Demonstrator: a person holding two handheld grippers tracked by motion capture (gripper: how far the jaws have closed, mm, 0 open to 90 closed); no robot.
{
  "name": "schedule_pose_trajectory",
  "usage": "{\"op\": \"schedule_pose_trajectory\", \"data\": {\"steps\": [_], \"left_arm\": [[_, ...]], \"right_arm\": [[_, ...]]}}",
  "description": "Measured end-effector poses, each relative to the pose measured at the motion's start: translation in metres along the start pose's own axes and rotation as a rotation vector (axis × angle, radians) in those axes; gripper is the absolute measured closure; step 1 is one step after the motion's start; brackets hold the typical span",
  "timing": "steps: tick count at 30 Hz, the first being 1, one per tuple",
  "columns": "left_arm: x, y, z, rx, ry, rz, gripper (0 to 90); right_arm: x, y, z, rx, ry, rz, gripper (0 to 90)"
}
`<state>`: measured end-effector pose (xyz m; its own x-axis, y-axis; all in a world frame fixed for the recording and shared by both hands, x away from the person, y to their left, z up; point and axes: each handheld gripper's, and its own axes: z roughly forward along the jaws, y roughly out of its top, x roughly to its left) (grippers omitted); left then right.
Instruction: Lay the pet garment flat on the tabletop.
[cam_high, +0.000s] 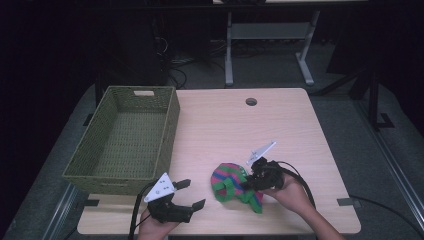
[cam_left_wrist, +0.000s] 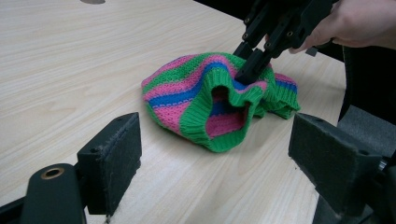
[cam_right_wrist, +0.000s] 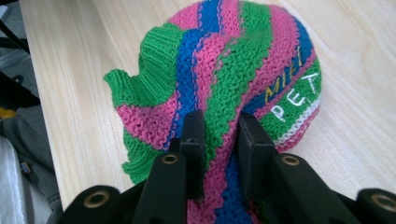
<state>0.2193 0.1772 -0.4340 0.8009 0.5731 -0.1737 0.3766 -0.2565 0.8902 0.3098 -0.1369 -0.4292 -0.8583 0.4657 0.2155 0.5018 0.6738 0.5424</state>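
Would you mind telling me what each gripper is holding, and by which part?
The right gripper pinches a fold of the striped knit hat on its body, away from the green ribbed cuff. The left gripper is open and holds nothing.

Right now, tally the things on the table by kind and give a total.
Knitted striped hat: 1
Woven green basket: 1
Hand-held grippers: 2, the left gripper with fingers apart, the right gripper pinching the hat
Total: 4
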Motion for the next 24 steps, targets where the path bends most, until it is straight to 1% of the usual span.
{"op": "schedule_pose_trajectory", "data": {"steps": [1, 3, 5, 7, 9, 11, 13, 15, 18, 22, 23, 24], "left_arm": [[0.0, 0.0, 0.0, 0.002, 0.0, 0.001, 16.8], [0.0, 0.0, 0.0, 0.002, 0.001, 0.002, 16.8], [0.0, 0.0, 0.0, 0.001, 0.0, 0.003, 16.8], [0.0, 0.0, 0.0, 0.001, 0.001, 0.002, 16.8], [0.0, 0.0, 0.0, 0.003, 0.0, 0.001, 16.8], [-0.001, 0.0, 0.0, 0.005, -0.001, 0.002, 16.8], [0.0, 0.0, 0.0, 0.007, -0.001, 0.002, 16.8], [0.0, 0.0, 0.0, 0.007, 0.0, 0.003, 16.8], [0.0, 0.0, 0.0, 0.008, 0.002, 0.002, 16.8], [0.0, 0.0, 0.0, 0.007, 0.002, 0.002, 16.8], [0.0, 0.0, 0.0, 0.008, 0.003, 0.003, 16.8], [0.0, 0.0, 0.0, 0.006, 0.003, 0.0, 16.8]], "right_arm": [[0.0, 0.0, 0.001, 0.001, 0.002, 0.003, 72.7], [0.001, -0.001, 0.003, 0.003, -0.01, -0.002, 70.9], [0.001, -0.002, 0.005, -0.002, -0.011, 0.005, 68.3], [0.002, -0.002, 0.005, 0.002, -0.02, 0.008, 65.8], [0.002, -0.002, 0.005, 0.005, -0.032, 0.005, 61.4], [0.001, -0.003, 0.004, 0.008, -0.035, 0.005, 59.6], [0.0, -0.004, 0.002, 0.0, -0.031, 0.015, 55.5], [0.0, -0.005, 0.001, -0.001, -0.029, 0.02, 53.9], [-0.002, -0.006, -0.002, -0.011, -0.021, 0.025, 49.2], [-0.001, -0.006, -0.007, -0.03, -0.018, 0.022, 43.9], [-0.001, -0.006, -0.008, -0.03, -0.025, 0.018, 43.1], [0.0, -0.006, -0.01, -0.036, -0.02, 0.013, 43.0]]}}
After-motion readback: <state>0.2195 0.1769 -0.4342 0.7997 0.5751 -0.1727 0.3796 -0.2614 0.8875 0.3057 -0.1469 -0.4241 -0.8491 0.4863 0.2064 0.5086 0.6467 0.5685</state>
